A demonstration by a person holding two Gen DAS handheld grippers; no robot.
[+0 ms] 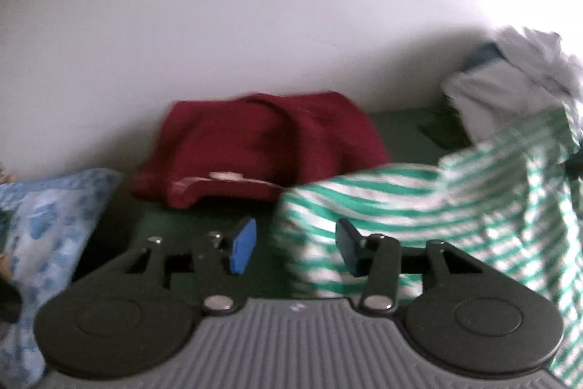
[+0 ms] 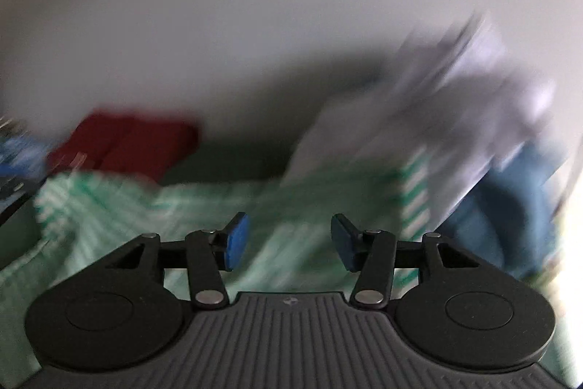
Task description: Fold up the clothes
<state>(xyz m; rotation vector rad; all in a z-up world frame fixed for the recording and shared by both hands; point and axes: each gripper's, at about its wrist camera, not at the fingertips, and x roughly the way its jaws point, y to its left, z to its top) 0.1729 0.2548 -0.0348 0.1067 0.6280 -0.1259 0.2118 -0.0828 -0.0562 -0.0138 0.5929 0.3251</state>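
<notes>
The left gripper (image 1: 296,245) has its blue pads spread apart, holding nothing, above a dark green tabletop (image 1: 400,130). The green-and-white striped garment (image 1: 419,203) lies crumpled across the lower right of the left wrist view, partly behind the right pad. A folded dark red garment (image 1: 262,141) sits at centre, a blue patterned cloth (image 1: 47,225) at lower left. The right gripper (image 2: 290,245), also spread and empty, hovers over the blurred striped garment (image 2: 182,210).

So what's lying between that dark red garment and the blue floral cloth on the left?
Nothing: in the left wrist view only a strip of bare dark green surface separates the red garment from the blue floral cloth.
</notes>
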